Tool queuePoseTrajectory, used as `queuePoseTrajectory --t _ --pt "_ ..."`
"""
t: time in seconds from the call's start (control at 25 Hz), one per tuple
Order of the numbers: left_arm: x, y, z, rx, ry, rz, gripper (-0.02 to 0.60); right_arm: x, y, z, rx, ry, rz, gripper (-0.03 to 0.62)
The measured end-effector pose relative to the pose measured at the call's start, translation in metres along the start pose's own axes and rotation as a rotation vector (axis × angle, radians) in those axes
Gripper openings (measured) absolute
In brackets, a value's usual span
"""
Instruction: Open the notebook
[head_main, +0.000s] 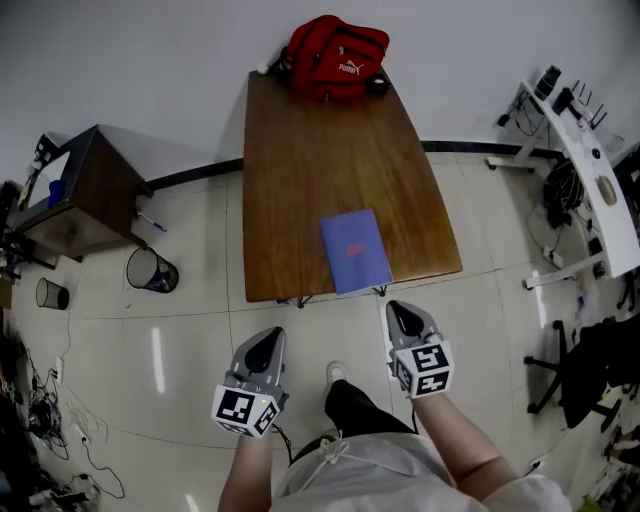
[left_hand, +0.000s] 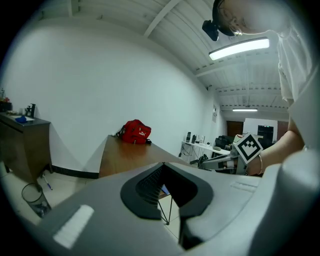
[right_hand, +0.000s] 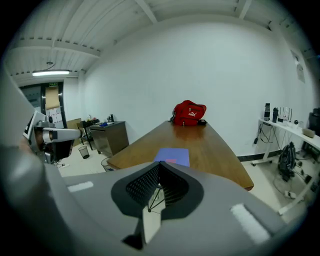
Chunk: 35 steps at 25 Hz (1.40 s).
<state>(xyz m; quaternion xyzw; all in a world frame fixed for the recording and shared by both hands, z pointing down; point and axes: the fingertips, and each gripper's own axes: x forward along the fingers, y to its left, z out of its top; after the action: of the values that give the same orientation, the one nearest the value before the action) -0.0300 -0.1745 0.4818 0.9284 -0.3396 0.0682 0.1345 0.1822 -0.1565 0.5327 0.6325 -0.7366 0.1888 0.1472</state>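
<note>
A closed blue notebook (head_main: 355, 250) with a small pink mark lies flat near the front edge of the long brown table (head_main: 300, 150). In the right gripper view the notebook (right_hand: 173, 155) sits just beyond the jaw tips. Both grippers hang over the floor in front of the table, short of its edge. My left gripper (head_main: 266, 343) is shut with nothing in it, off to the notebook's left. My right gripper (head_main: 403, 316) is also shut and empty, just right of the notebook's near corner. Neither touches the notebook.
A red bag (head_main: 335, 55) rests at the table's far end. A dark cabinet (head_main: 85, 190) and two wire bins (head_main: 152, 270) stand on the left. A white desk (head_main: 590, 180) and a black office chair (head_main: 590, 370) are on the right.
</note>
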Motion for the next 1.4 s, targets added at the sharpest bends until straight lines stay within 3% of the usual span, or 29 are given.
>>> queuePoseTrajectory --t 0.2,0.28,0.64,0.88,1.12,1.4 --pt "0.049 0.027 -0.024 -0.054 0.079 -0.008 -0.006 0.057 -0.041 -0.02 0.062 0.102 -0.025 0.002" --pt "0.067 0.036 -0.03 -0.061 0.101 -0.015 -0.006 0.078 -0.051 -0.028 0.093 0.129 -0.023 0.077" --pt "0.112 0.04 -0.058 -0.132 0.163 -0.045 -0.006 0.112 -0.085 -0.082 0.16 0.281 -0.088 0.077" --pt "0.12 0.036 -0.068 -0.149 0.19 -0.051 -0.006 0.116 -0.082 -0.085 0.124 0.287 -0.074 0.06" --pt "0.126 0.032 -0.065 -0.146 0.178 -0.057 -0.006 0.114 -0.091 -0.084 0.215 0.275 -0.09 0.017" --pt "0.119 0.03 -0.046 -0.123 0.139 -0.056 -0.006 0.099 -0.085 -0.049 0.231 0.216 -0.072 0.009"
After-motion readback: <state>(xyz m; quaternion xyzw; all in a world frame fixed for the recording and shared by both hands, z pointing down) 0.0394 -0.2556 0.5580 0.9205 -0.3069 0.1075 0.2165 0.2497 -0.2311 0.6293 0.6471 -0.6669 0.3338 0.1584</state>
